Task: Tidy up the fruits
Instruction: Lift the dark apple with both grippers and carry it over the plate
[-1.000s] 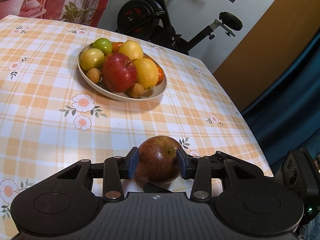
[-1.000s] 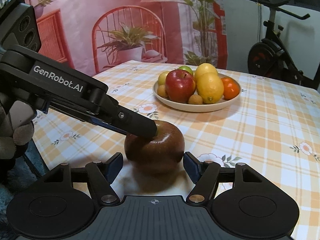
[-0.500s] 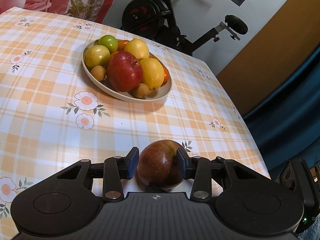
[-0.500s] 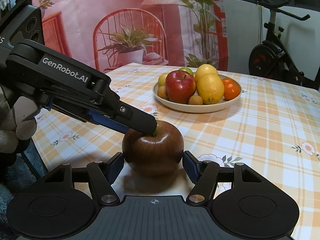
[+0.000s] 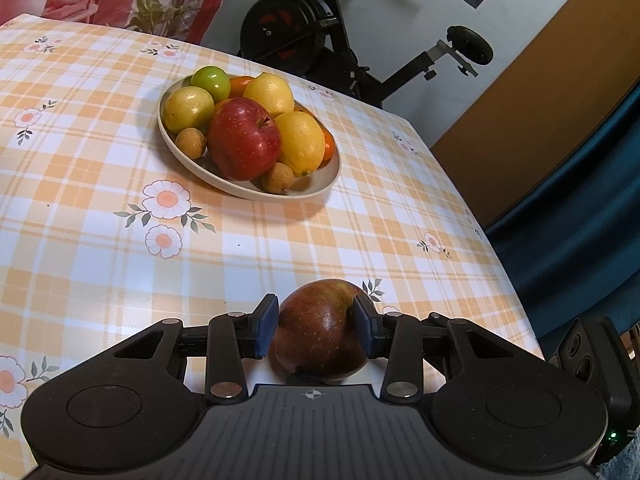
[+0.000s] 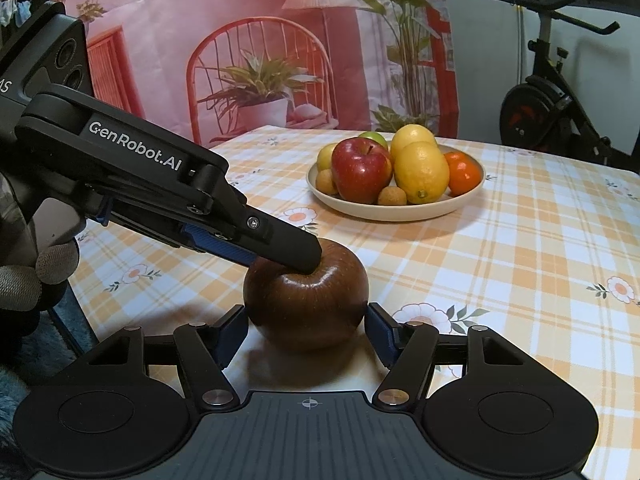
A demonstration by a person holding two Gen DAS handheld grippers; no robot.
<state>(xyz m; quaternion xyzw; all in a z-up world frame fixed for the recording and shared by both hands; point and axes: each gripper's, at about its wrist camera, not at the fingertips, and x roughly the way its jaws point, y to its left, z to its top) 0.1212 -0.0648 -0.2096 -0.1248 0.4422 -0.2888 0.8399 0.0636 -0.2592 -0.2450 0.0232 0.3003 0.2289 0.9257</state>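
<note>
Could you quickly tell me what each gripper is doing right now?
Left gripper: closed on the dark apple.
Right gripper: pads flank the same apple; contact cannot be told.

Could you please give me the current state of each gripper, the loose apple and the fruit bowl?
Left gripper: shut on the dark apple, pads pressing its sides.
Right gripper: around the same apple; whether its pads press it is unclear.
Dark apple: upright, low over the tablecloth, outside the bowl.
Bowl: upright, heaped with fruit.
</note>
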